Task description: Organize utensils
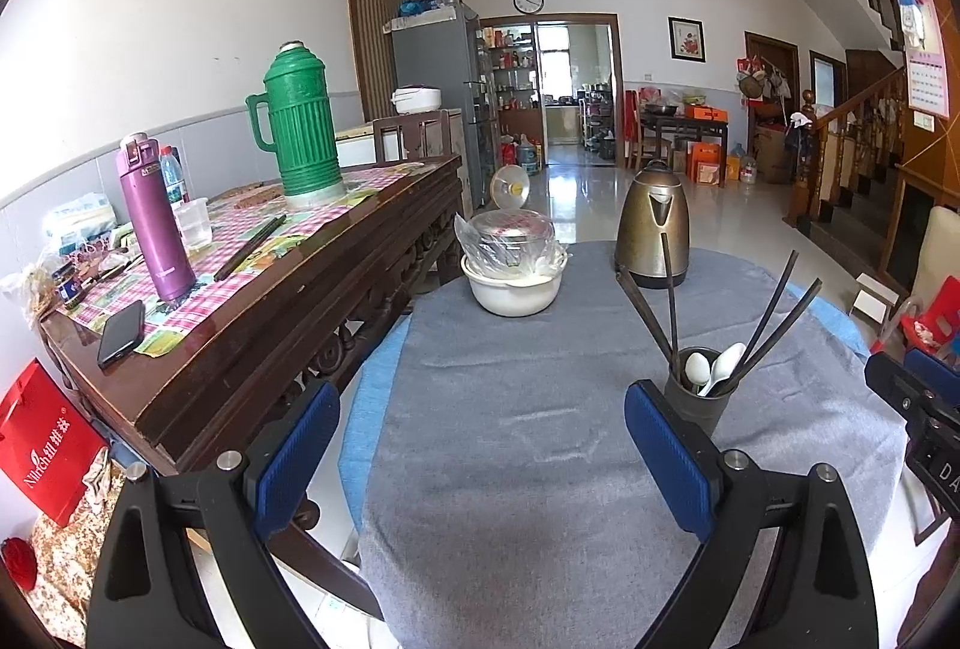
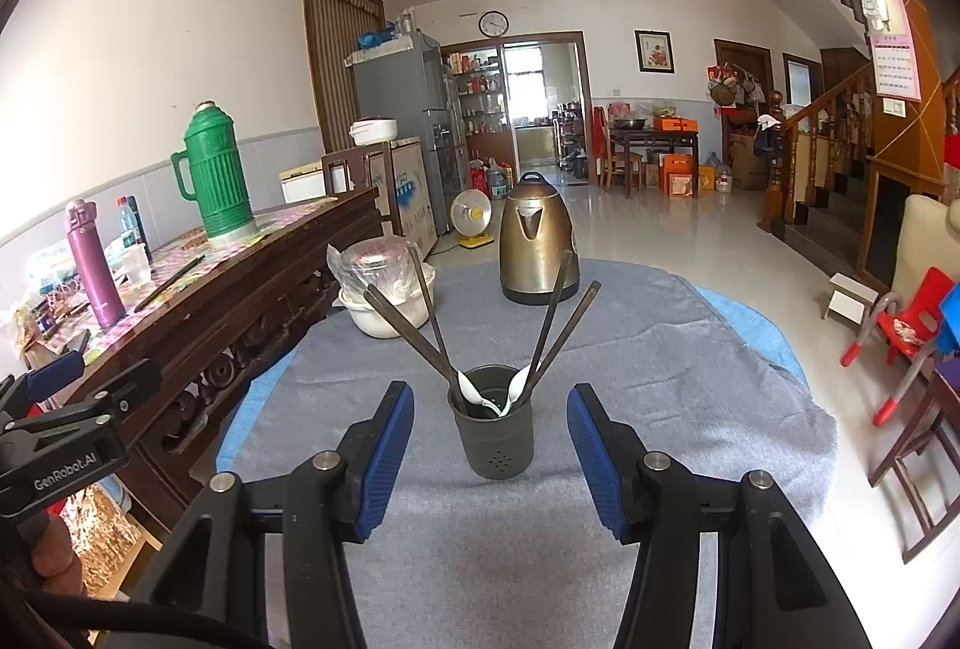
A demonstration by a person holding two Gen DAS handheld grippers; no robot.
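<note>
Two white spoons (image 2: 480, 392) sit half-hidden inside the holder (image 2: 493, 433).

A matt grey cloth (image 2: 600, 379) covers the table beneath a glossy metal kettle (image 2: 537, 244), a matt, seemingly plastic holder (image 2: 495, 439) and polished wood sideboard (image 1: 270, 349).

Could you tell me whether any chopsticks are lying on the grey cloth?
No, the chopsticks all stand in the dark cup with white spoons.
</note>
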